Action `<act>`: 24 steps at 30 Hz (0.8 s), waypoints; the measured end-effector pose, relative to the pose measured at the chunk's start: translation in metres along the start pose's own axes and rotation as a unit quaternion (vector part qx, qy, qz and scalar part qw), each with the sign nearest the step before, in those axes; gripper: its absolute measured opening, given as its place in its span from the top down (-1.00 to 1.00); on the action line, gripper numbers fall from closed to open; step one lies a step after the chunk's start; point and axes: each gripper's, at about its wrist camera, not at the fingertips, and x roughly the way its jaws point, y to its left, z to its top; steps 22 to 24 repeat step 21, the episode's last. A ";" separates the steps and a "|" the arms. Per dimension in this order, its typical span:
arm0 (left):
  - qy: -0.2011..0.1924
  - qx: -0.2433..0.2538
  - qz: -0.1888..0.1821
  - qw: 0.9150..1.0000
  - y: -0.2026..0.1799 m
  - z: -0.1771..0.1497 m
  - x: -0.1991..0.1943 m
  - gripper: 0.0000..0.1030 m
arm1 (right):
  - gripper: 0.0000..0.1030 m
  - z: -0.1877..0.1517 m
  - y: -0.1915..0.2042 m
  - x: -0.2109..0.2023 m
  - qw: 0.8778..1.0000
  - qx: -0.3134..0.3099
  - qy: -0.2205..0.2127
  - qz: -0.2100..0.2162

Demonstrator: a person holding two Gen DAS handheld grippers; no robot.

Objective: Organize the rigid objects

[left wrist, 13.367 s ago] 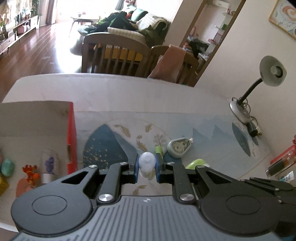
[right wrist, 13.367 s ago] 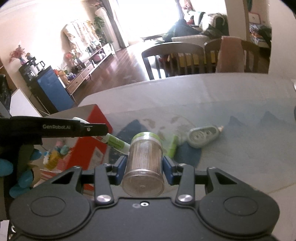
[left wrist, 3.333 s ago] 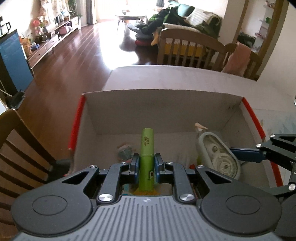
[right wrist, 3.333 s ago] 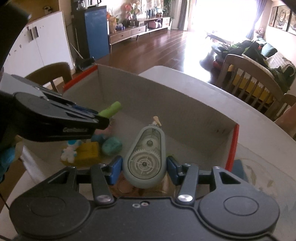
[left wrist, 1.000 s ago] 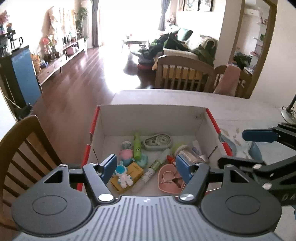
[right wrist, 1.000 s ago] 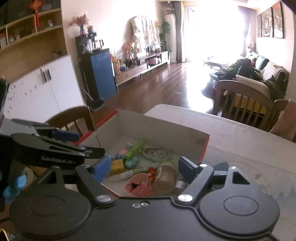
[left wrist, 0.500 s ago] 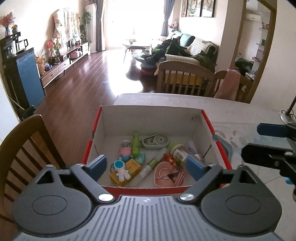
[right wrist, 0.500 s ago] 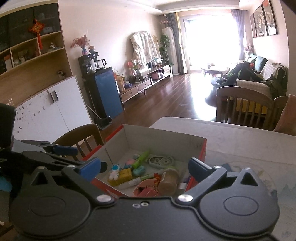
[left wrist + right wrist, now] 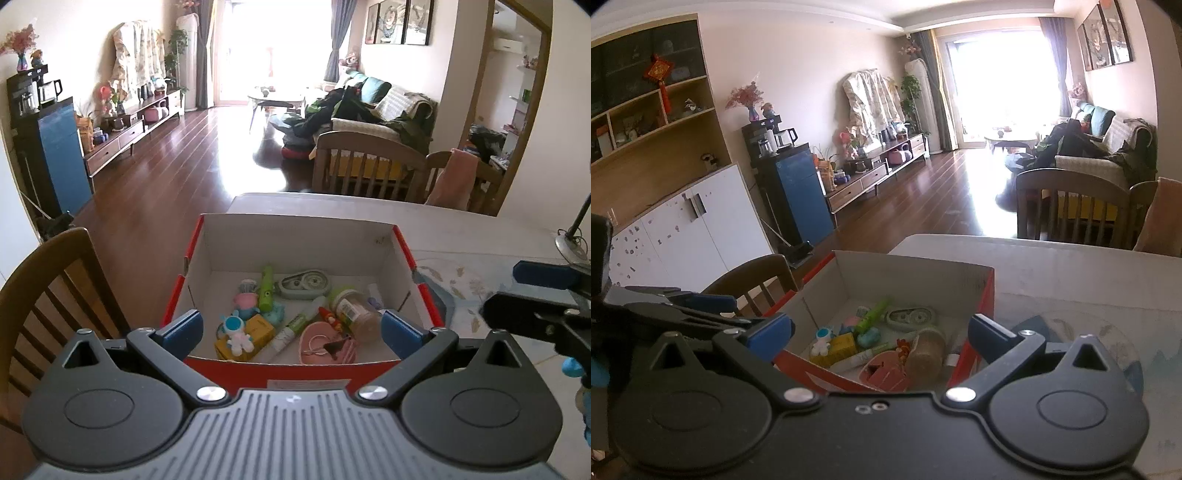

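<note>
A red cardboard box [image 9: 402, 242] with a white inside stands at the table's left end; it also shows in the right wrist view [image 9: 988, 291]. In it lie a green marker [image 9: 266, 283], a grey correction tape [image 9: 304, 283], a clear jar with a green lid [image 9: 354, 309], a white-green pen [image 9: 295, 326], a pink heart case [image 9: 327, 343], a yellow block [image 9: 245, 338] and small toys. My left gripper [image 9: 291, 330] is open and empty, held above the box's near wall. My right gripper [image 9: 881, 332] is open and empty, above and to the right of the box.
A wooden chair [image 9: 48, 295] stands left of the box. A patterned mat [image 9: 458, 284] lies on the table to the right, with a lamp base [image 9: 570, 245] beyond it. More chairs [image 9: 365, 166] stand at the table's far side.
Both grippers have risen and pulled back from the box, so it looks smaller. Both stay open and empty. The objects in the box have not moved.
</note>
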 end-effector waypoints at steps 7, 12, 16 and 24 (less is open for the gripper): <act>-0.015 0.001 -0.010 1.000 -0.005 0.001 -0.008 -1.00 | -0.99 -0.003 0.000 -0.005 1.000 0.002 -0.009 0.001; -0.017 0.010 -0.003 1.000 -0.010 0.002 -0.008 -1.00 | -0.99 -0.006 0.001 -0.005 1.000 0.003 -0.011 -0.001; -0.020 0.016 -0.003 1.000 -0.014 0.002 -0.008 -1.00 | -0.99 -0.007 0.000 -0.006 1.000 0.001 -0.010 -0.004; -0.016 0.017 -0.013 1.000 -0.018 0.003 -0.006 -1.00 | -0.99 -0.010 -0.004 -0.009 1.000 0.006 -0.009 -0.011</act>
